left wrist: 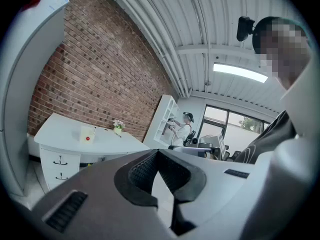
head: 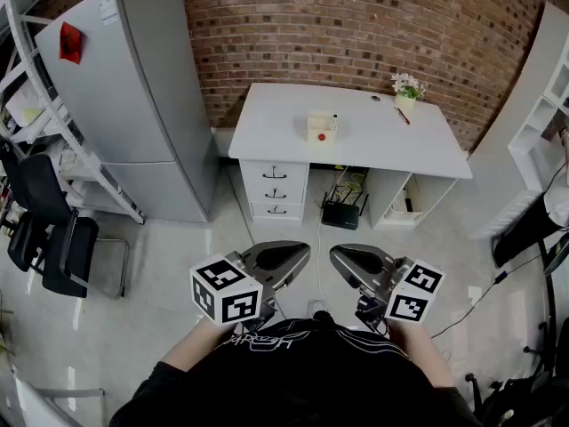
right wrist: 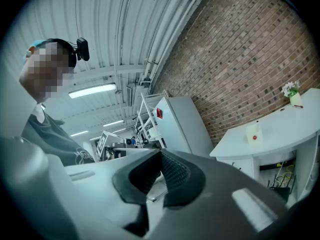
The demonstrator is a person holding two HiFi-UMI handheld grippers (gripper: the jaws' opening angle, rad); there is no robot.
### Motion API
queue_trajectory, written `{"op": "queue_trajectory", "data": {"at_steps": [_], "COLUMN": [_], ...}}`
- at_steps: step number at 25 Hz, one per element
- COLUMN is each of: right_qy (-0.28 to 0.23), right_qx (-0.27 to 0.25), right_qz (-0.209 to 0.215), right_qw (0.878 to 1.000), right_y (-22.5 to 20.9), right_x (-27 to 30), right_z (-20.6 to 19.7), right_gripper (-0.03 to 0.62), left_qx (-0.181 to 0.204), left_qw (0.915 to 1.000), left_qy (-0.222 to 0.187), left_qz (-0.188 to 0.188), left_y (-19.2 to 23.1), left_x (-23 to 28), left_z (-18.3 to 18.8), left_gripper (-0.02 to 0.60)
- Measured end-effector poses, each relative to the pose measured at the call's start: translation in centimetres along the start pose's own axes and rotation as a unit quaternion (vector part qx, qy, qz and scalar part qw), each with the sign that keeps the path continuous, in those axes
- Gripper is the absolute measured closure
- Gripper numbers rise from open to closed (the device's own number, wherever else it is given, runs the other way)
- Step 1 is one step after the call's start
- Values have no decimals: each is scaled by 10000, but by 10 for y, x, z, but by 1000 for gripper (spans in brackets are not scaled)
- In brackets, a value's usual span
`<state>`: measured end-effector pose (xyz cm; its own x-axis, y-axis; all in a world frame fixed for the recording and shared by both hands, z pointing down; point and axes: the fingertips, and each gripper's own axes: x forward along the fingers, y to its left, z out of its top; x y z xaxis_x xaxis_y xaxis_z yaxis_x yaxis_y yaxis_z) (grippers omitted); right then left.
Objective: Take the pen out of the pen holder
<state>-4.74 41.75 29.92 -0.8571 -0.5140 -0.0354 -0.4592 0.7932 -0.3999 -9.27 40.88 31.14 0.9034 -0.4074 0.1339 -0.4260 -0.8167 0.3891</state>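
Jaws pressed together, nothing between them, on left gripper (left wrist: 158,154) and right gripper (right wrist: 161,154). Pen (head: 334,120) stands in pen holder (head: 320,130) on white desk (head: 276,123), well apart from both.

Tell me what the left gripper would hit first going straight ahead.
Probably the white shelf beside the desk, far off. It may first brush the right gripper at its tip, though depth is unclear.

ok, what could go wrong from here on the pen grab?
Left tool and right tool are both shut; arriving shut could knock the pen holder over.
The pen looks small; pulling it may drag the holder along.
A white cable lies on the floor toward the desk: trip hazard.
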Motion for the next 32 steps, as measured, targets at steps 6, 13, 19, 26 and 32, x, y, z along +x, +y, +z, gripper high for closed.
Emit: {"op": "queue_trajectory", "data": {"at_steps": [6, 13, 19, 26, 32], "right_qy": [48, 75, 164, 71, -138], "right_qx": [-55, -56, 13, 563, 1403], "right_qz": [-99, -246, -339, 18, 467], "right_qw": [9999, 9997, 9993, 9984, 9889], "right_y": [-12, -41, -75, -116, -156], "right_x": [-1, -6, -13, -15, -12], "right_z": [4, 12, 16, 30, 44], "right_gripper": [592, 591, 591, 591, 591], "left_qx": [-93, -173, -310, -515, -603], "left_qw": [10000, 9998, 9994, 9983, 9970], "left_qy": [11, 76, 85, 156, 307], "left_qz": [26, 73, 151, 239, 379], "left_y": [5, 15, 30, 56, 78], "left_x": [9, 34, 63, 104, 139], "left_z": [3, 5, 7, 11, 13], "left_gripper": [578, 578, 578, 579, 578]}}
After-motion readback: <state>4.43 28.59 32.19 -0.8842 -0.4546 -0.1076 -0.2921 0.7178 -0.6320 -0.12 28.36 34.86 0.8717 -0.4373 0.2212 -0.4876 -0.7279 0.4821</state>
